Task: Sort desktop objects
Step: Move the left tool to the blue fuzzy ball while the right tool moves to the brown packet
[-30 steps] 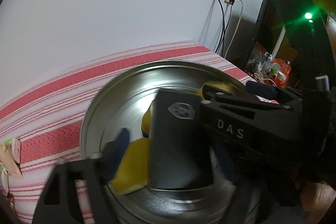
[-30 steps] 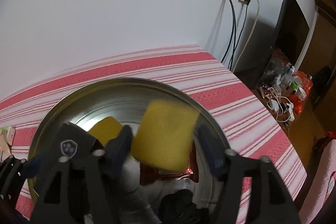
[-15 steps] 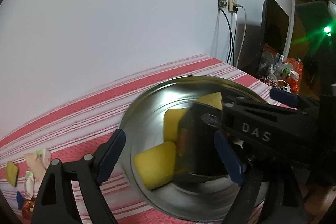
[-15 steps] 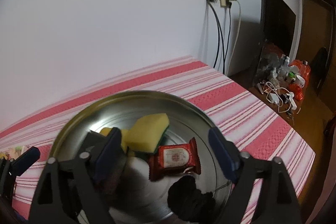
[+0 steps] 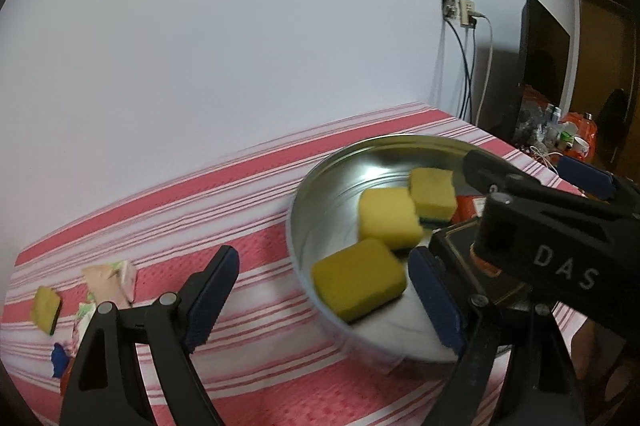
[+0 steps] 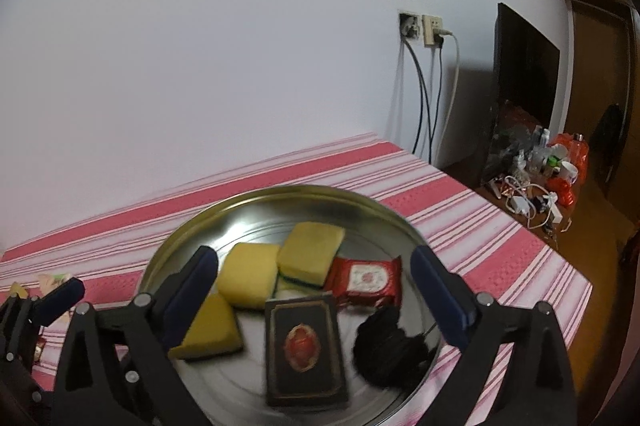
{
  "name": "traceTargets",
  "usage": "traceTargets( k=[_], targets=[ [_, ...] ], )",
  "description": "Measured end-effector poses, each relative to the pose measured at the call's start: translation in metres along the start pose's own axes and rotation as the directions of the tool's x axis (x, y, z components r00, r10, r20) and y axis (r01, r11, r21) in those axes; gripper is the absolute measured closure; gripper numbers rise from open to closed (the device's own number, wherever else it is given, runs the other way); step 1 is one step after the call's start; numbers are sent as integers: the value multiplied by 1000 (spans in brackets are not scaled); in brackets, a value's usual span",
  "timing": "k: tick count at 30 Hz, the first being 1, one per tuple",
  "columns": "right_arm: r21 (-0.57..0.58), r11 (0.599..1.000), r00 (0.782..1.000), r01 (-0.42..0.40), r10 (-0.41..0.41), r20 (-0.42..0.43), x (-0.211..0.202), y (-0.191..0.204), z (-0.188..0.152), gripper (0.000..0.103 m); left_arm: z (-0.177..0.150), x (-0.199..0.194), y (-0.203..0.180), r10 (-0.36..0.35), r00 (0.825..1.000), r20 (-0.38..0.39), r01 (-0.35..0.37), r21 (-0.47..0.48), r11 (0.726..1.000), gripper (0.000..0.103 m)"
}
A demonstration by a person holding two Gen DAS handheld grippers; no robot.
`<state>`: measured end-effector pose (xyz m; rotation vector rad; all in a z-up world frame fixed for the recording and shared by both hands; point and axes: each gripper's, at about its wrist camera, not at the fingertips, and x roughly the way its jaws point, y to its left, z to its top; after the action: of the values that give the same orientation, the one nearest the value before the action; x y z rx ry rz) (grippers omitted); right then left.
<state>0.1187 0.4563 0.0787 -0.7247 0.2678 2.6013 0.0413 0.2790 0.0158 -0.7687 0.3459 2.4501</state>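
- While both grippers hang spread over the metal tray [image 6: 256,202], nothing sits between either pair of fingers: the right gripper [image 6: 314,292] has just been opening wider with only air in its gap, and the left gripper [image 5: 324,302] has widened a little too, also bare.
- The tray holds three yellow sponges [image 6: 250,274], a red packet [image 6: 366,276], a dark box [image 6: 304,342] and a black tangle [image 6: 390,346].
- More things wait on the striped cloth [image 5: 240,210] to the left: a fourth sponge [image 5: 46,308] and pale wrappers [image 5: 112,276].
- The likely next step is to fetch one of those; I would swing the left gripper across, come down square over the sponge and close on its long sides.
- The wrappers are blurred, a blue scrap beside them is cut off by the gripper body, and the black tangle is too dark to identify.
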Motion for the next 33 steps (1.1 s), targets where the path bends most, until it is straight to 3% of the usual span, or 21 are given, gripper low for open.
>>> traceTargets(
  k=[13,19,26,33],
  targets=[
    [-83,991,995,-104,104,4,-22,70,-22,5,-27,-27,58,124,992,11,-124,-46,991,15],
    [-143,979,989,-146,148,3,-29,109,-35,5,-45,-41,110,173,985,-4,-172,-114,978,15],
    [-217,947,971,-238,236,-34,-32,169,-52,8,-63,-58,179,268,962,-48,-272,-183,945,15],
    [-252,897,931,-362,332,-154,-25,223,-74,26,-89,-73,251,328,936,-130,-352,-270,896,15]
  ],
)
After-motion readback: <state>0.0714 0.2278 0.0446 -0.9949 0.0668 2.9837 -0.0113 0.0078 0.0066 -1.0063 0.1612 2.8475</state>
